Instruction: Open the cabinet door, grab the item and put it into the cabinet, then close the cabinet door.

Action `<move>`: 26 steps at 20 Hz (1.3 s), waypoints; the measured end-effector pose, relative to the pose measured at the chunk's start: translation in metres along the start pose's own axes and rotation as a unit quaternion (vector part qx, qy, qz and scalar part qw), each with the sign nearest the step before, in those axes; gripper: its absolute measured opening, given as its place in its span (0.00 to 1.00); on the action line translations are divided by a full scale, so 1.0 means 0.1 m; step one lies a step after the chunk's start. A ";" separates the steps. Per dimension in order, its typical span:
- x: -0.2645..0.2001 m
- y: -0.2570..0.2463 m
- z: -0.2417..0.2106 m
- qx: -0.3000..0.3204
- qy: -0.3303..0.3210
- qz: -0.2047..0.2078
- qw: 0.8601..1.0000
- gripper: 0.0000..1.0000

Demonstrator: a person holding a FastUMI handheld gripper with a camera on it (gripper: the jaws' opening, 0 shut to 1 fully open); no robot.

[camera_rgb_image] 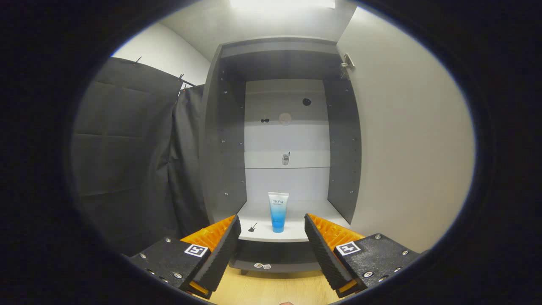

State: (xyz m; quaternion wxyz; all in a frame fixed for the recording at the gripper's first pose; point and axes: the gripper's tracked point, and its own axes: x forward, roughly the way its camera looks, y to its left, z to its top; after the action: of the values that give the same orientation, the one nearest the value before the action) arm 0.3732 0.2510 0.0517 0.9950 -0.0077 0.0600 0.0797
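Your gripper (272, 237) stands open, fingers spread and empty. The tube (278, 211) stands upright on the cabinet (343, 169) shelf, beyond the fingers. The door (406, 140) appears swung fully open.

Tube (278, 212) upright on cabinet shelf (296, 234)

The cabinet (224, 140) has matt dark side panels dotted with small metal pins, and a smooth pale back panel. Its shelf (296, 212) is smooth and lightly glossy. The tube (278, 212) looks like soft, shiny plastic. The open door (406, 140) is flat and matt, with a bright metal hinge (347, 63). The floor (271, 288) looks like light wood. The gripper (272, 245), jaws apart, has ridged pads (224, 250).
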 end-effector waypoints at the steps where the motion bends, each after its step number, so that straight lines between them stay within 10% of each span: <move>1: -0.12 -0.01 0.01 0.003 -0.003 0.000 1.000 0.94; 26: -2.11 -0.46 -0.23 0.009 -0.022 -0.021 0.999 0.93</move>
State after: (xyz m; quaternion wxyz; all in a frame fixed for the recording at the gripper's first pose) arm 0.1707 0.1716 0.0549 0.9976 0.0019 0.0384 0.0583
